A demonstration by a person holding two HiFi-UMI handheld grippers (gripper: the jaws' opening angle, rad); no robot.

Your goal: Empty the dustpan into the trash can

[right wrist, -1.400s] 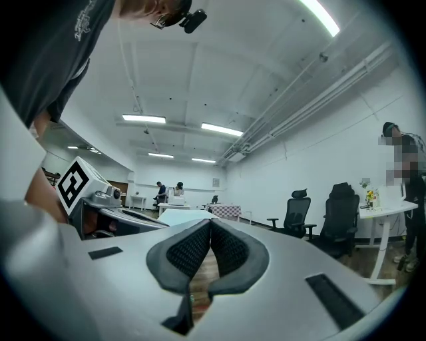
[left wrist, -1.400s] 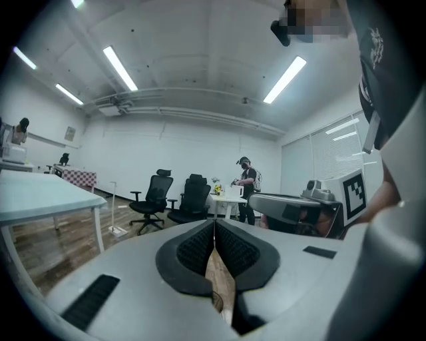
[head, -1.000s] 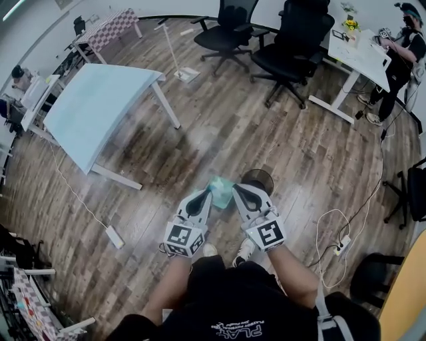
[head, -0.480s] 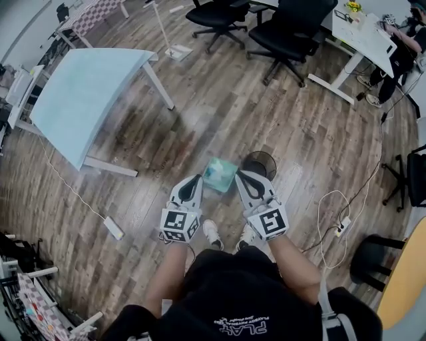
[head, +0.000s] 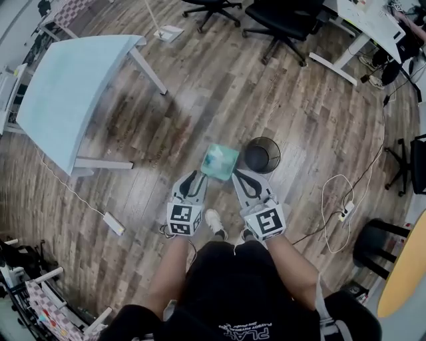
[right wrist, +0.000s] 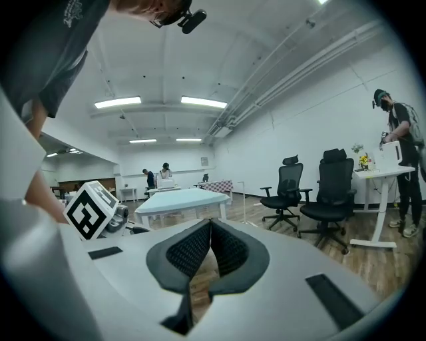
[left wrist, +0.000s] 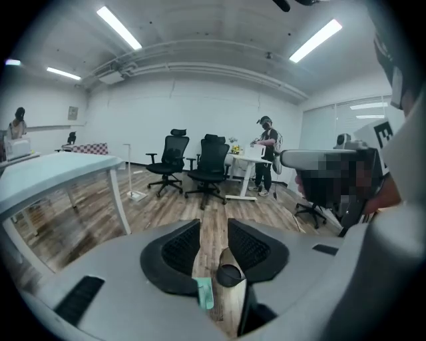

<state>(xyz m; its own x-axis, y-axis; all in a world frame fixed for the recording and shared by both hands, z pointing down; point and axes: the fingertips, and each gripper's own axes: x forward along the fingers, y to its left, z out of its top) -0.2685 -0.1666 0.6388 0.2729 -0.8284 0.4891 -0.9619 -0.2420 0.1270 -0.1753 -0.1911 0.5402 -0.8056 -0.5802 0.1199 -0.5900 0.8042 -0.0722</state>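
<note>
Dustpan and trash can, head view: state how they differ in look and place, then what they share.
Colour: the dustpan is pale teal, the trash can black. Outline: the dustpan looks squarish from above, the trash can round. Place: the dustpan shows left of the trash can. Shared: both are close together over the wood floor.

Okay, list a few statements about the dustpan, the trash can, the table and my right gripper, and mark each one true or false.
1. The teal dustpan is right next to the black trash can. True.
2. The right gripper has its jaws wide apart. False: they are closed together, with nothing between them.
3. The black trash can stands on the pale blue table. False: it stands on the wooden floor, well clear of the pale blue table.
4. Black office chairs stand farther off, beyond the black trash can. True.
</note>
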